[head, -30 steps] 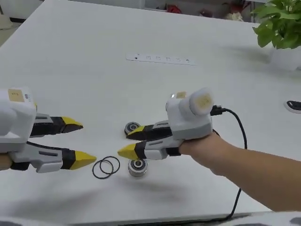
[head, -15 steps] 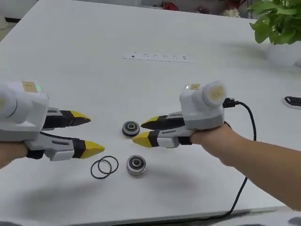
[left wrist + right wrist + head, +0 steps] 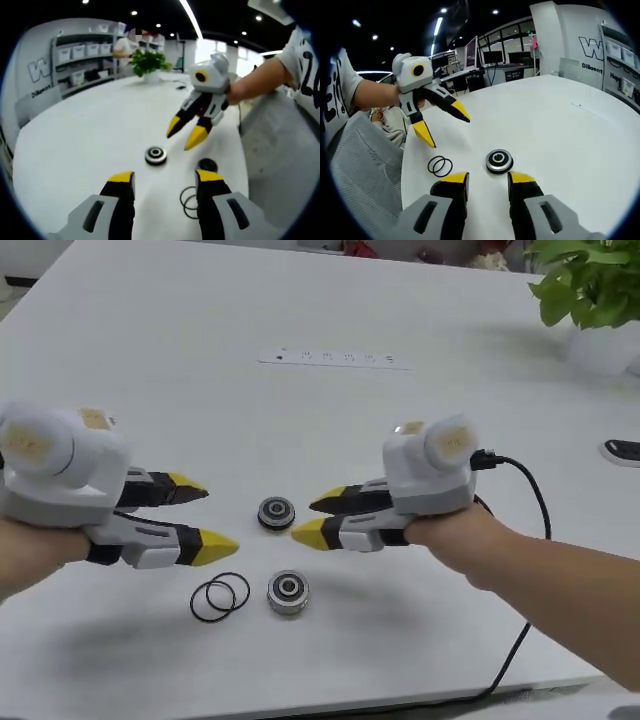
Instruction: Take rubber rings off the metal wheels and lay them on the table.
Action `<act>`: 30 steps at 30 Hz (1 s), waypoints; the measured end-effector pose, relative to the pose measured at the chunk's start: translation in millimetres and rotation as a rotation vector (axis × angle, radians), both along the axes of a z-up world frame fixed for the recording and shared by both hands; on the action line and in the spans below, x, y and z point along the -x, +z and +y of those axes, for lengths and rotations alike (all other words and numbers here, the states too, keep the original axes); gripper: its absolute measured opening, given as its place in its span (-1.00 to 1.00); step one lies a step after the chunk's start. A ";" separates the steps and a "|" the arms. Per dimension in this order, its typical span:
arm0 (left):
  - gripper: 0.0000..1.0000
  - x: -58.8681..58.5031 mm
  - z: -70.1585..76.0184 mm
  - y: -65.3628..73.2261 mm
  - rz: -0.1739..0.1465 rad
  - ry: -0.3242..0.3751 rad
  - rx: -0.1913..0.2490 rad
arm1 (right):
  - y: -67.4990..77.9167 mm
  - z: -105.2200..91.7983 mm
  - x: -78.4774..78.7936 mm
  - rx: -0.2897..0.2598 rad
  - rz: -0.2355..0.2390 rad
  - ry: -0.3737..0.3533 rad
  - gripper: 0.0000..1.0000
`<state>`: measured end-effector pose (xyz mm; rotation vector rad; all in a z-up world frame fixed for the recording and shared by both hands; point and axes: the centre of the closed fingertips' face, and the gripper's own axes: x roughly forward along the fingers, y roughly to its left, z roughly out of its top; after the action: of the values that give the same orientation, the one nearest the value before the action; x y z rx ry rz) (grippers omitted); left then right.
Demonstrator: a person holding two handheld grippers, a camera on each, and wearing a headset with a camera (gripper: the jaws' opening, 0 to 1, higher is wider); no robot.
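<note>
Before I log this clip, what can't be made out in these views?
- Whether the nearer wheel or the farther wheel is bare: too small, head view.
- The nearer wheel, left gripper view: lower part behind a jaw tip of the left claw.
- The rubber rings, same view: partly covered by that jaw.
- The plant, head view: cut by the top edge.

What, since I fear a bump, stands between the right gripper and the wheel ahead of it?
Nothing visible: only bare table between the right gripper and the wheel; the rubber rings lie off to one side.
</note>
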<state>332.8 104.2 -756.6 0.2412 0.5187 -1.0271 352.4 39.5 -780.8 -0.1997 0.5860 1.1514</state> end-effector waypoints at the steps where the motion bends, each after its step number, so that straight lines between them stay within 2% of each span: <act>1: -0.02 -0.8 -1.7 -0.7 0.003 -0.002 0.002 | -1.7 0.6 -1.1 0.006 -0.003 0.002 -0.44; 6: -0.04 -5.5 -8.5 -2.3 0.017 0.006 0.027 | -7.9 4.2 -4.5 0.031 -0.018 0.012 -0.43; 9: -0.06 -8.7 -10.7 -7.0 0.017 0.003 0.016 | -10.4 6.2 -5.9 0.038 -0.020 0.013 -0.42; 13: -0.10 -13.4 -12.7 -11.5 0.033 0.008 0.019 | -13.1 7.8 -7.4 0.052 -0.026 0.019 -0.40; 23: -0.17 -19.9 -25.2 -21.5 0.035 -0.015 -0.011 | -17.2 8.4 -10.6 0.072 -0.035 0.022 -0.36; 25: -0.18 -21.4 -26.2 -24.0 0.031 -0.022 -0.027 | -17.0 8.3 -11.5 0.072 -0.037 0.021 -0.36; 30: -0.23 -26.1 -33.3 -24.4 0.034 -0.025 -0.021 | -17.4 9.1 -12.1 0.070 -0.037 0.022 -0.34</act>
<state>358.9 70.9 -781.0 0.2493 0.5589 -1.0523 364.5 48.6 -798.2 -0.2880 0.5931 1.1468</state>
